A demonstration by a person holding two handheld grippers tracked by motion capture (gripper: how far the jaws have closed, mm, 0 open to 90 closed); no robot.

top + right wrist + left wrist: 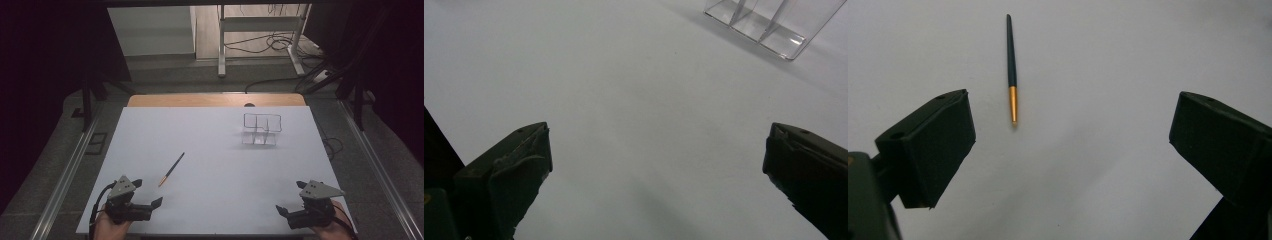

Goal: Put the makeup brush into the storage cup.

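On the white table (215, 200) the pen (172, 169) lies loose just ahead of the left gripper (150, 197), jaws spread and empty, its long axis running away with the gold tip nearest, well apart from the equally spread right gripper (289, 204).

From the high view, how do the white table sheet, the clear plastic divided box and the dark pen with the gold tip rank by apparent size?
Largest to smallest:
1. White table sheet
2. Clear plastic divided box, though it sits farther from the camera
3. Dark pen with the gold tip
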